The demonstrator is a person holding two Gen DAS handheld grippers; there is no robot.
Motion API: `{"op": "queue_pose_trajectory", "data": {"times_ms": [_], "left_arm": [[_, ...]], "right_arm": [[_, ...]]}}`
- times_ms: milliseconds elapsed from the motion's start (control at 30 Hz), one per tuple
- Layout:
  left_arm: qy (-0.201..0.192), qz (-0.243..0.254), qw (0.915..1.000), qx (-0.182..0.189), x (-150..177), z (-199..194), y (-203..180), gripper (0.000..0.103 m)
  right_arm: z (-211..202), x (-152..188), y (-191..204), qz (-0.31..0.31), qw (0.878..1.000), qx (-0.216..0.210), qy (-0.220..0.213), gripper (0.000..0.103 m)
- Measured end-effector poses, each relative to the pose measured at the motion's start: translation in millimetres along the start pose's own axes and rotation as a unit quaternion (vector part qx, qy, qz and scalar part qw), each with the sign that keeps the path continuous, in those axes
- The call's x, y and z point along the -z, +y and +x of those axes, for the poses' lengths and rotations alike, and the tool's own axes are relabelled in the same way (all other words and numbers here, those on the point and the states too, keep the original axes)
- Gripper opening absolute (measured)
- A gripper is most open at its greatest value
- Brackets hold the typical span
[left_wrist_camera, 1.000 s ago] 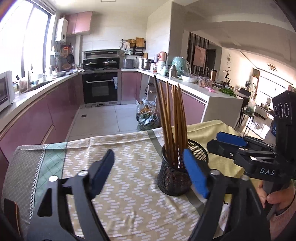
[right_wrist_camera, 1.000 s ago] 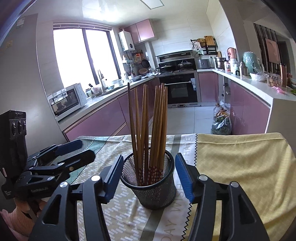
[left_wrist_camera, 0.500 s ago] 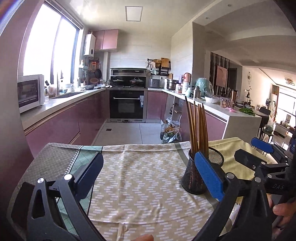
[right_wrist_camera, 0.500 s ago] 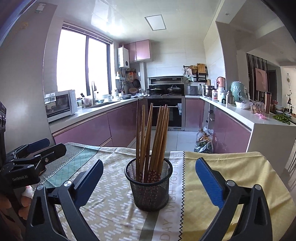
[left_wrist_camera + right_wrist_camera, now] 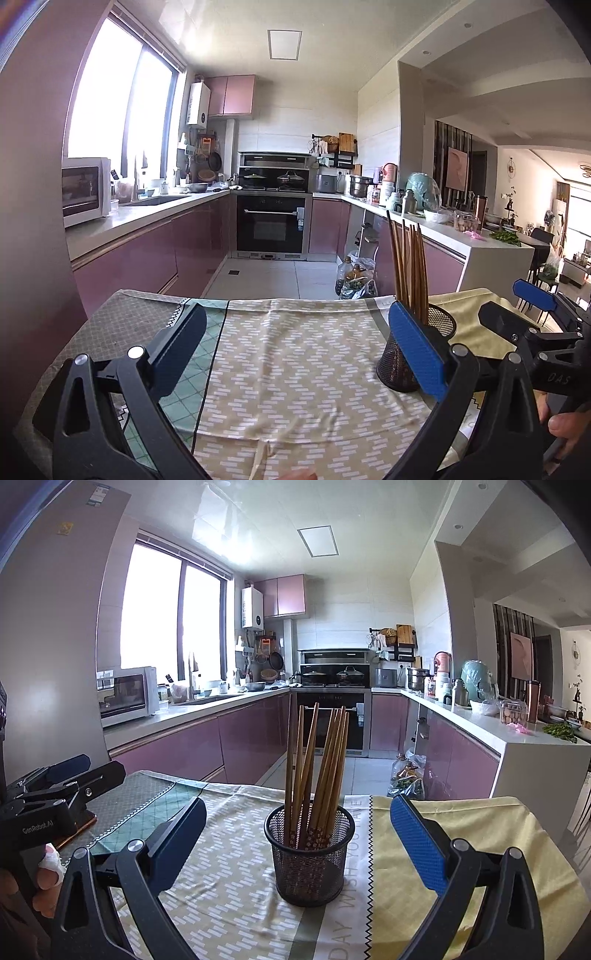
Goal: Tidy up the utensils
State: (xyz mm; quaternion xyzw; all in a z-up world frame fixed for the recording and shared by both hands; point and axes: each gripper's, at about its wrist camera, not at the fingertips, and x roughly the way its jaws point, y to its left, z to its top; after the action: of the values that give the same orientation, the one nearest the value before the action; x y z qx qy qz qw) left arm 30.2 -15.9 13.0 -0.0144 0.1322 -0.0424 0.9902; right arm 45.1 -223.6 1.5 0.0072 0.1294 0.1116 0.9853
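- the main thing here is a bunch of chopsticks (image 5: 317, 771) standing in a black wire mesh cup (image 5: 309, 856). round, see-through mesh, solid-looking rim at the top.
- the chopsticks are brown wood, long and thin, thick ends up. they lean a bit and fan apart at the top, a couple tilting left and the rest tilting right. the lower ends inside the cup have a small pale flower-ish print on a reddish band.
- the cup sits upright on a table covered with a tablecloth (image 5: 236, 878): beige with little white dashes in the middle, a green diamond strip toward the left edge, plain yellow toward the right edge, and a grey stripe with printed letters running under the cup.
- place-wise, the cup is about mid-width on the table, on the seam between the beige and yellow parts, closer to the far edge than the near one as far as i can tell.
- right gripper (image 5: 297, 843): blue pads spread wide, the cup sits between them further out, neither pad touching it. nothing pinched.
- left gripper (image 5: 295, 350): also spread wide, over bare beige cloth, nothing between the pads. from its camera the cup (image 5: 397, 365) shows partly hidden behind its right pad, with the chopsticks (image 5: 410, 266) sticking up above.
- each gripper shows in the other's camera at the side, with a bit of the person's hand (image 5: 567, 428) on the handle.
- behind it all there's a kitchen with pink cabinets.
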Motion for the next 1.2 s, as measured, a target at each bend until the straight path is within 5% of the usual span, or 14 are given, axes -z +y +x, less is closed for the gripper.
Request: {"op": "queue_pose_trajectory", "data": {"times_ms": [1200], "left_arm": [[-0.012, 0.013, 0.9996, -0.021, -2.1, -8.1, -5.5, 0.097]], "right_arm": [[0.4, 0.5, 0.1, 0.006, 1.000, -0.005, 0.000, 0.096]]}}
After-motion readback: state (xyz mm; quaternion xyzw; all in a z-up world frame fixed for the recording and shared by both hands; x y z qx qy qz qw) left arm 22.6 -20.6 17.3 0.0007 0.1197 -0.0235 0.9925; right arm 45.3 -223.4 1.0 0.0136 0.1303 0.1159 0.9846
